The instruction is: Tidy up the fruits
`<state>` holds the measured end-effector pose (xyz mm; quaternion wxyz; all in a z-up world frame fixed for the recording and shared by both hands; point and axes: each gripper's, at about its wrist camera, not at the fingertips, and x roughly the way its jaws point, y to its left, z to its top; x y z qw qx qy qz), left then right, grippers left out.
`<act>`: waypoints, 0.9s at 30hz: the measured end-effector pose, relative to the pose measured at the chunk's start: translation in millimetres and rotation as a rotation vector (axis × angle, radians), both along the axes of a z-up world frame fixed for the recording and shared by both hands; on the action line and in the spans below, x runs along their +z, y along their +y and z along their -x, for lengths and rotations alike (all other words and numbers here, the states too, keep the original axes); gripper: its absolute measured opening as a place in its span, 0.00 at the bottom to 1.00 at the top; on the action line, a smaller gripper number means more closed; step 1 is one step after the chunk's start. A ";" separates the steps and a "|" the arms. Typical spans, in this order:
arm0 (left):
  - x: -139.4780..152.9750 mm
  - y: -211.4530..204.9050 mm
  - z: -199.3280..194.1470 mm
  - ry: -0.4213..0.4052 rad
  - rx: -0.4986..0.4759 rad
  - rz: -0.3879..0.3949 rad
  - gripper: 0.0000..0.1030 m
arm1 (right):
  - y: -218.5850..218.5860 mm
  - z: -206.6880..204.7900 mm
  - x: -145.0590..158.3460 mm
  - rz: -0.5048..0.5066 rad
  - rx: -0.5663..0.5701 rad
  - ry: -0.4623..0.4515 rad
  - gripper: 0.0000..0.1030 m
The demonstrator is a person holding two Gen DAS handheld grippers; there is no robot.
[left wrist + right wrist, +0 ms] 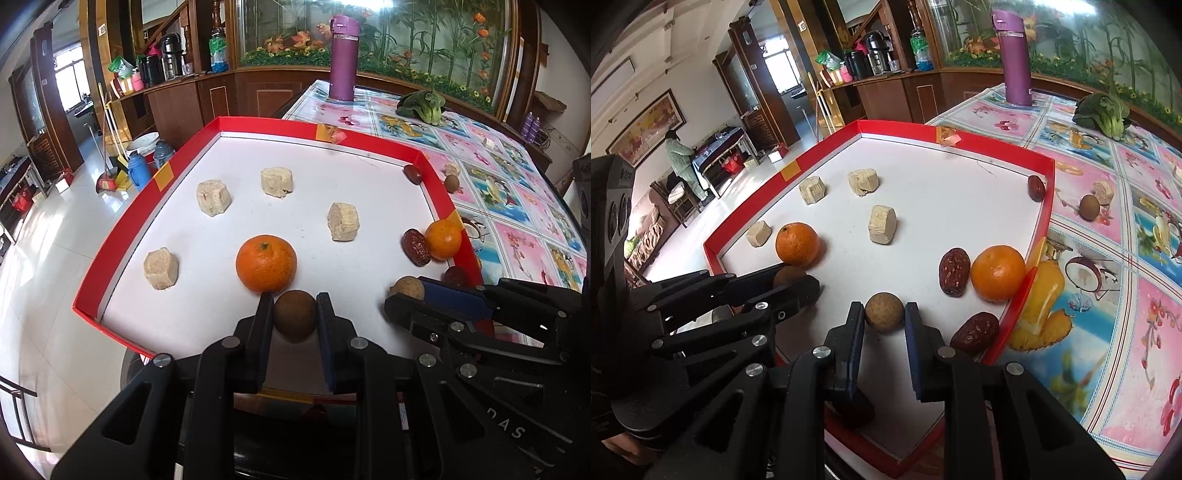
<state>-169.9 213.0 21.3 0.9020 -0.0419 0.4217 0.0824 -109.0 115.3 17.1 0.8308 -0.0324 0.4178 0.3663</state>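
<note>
Left wrist: tray holds two oranges, four blocks; each claw clamps one longan.

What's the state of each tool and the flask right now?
left tool: shut on dark longan
right tool: shut on tan longan
purple flask: upright on the table, lid closed
red tray: holds fruit and beige blocks
</note>
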 end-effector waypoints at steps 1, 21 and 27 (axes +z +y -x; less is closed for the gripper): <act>0.0 -0.1 -0.3 0.001 0.000 -0.003 0.24 | 0.5 1.0 0.3 0.003 0.001 -0.004 0.20; 18.1 15.9 28.3 -0.040 0.051 -0.008 0.55 | -48.3 -18.2 22.9 -0.140 -0.032 0.006 0.37; 28.7 15.9 30.4 -0.061 0.060 0.020 0.55 | -84.6 -37.7 26.9 -0.159 -0.155 -0.012 0.38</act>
